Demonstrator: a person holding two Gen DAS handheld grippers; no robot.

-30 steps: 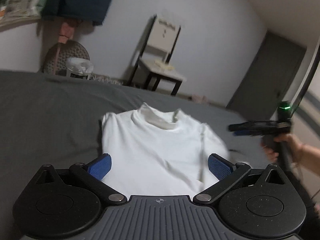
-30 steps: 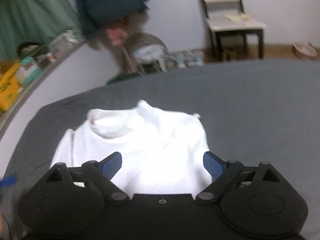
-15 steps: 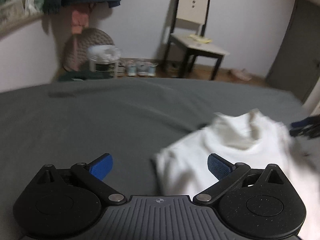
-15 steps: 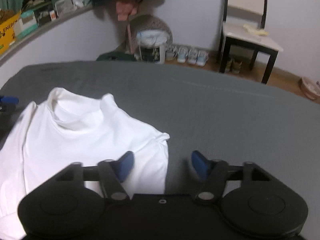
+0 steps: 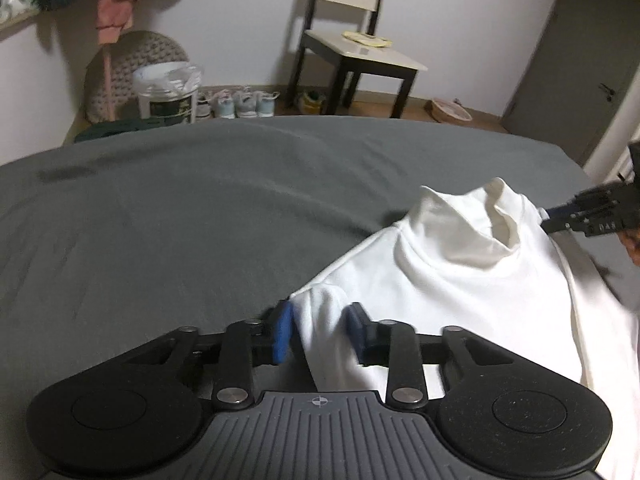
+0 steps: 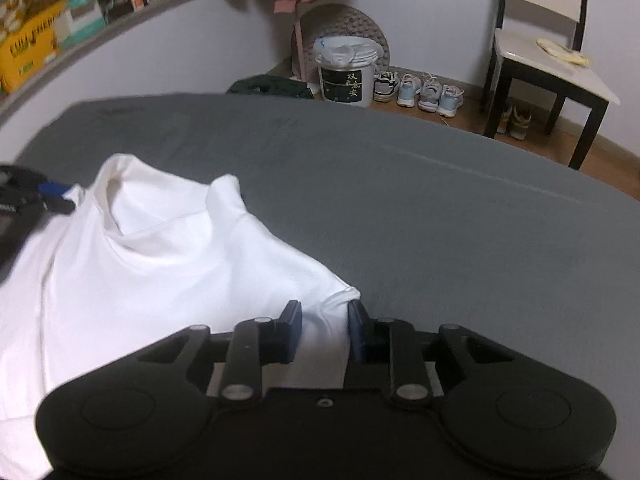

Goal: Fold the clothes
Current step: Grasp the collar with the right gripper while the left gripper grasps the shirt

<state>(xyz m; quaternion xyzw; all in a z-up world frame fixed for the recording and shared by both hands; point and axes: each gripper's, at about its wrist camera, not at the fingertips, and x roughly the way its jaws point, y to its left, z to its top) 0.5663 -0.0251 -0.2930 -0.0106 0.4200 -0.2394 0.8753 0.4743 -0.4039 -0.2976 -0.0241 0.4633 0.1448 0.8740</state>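
White turtleneck top lies flat on the grey bed. Left hand-held gripper is nearly closed, pinching the top's left edge; right hand-held gripper likewise pinches the bunched right edge.

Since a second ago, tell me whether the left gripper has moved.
Yes. The left gripper went from open over the middle of the white shirt to the shirt's left edge, nearer the bare grey bed, and its fingers closed on a fold of cloth.
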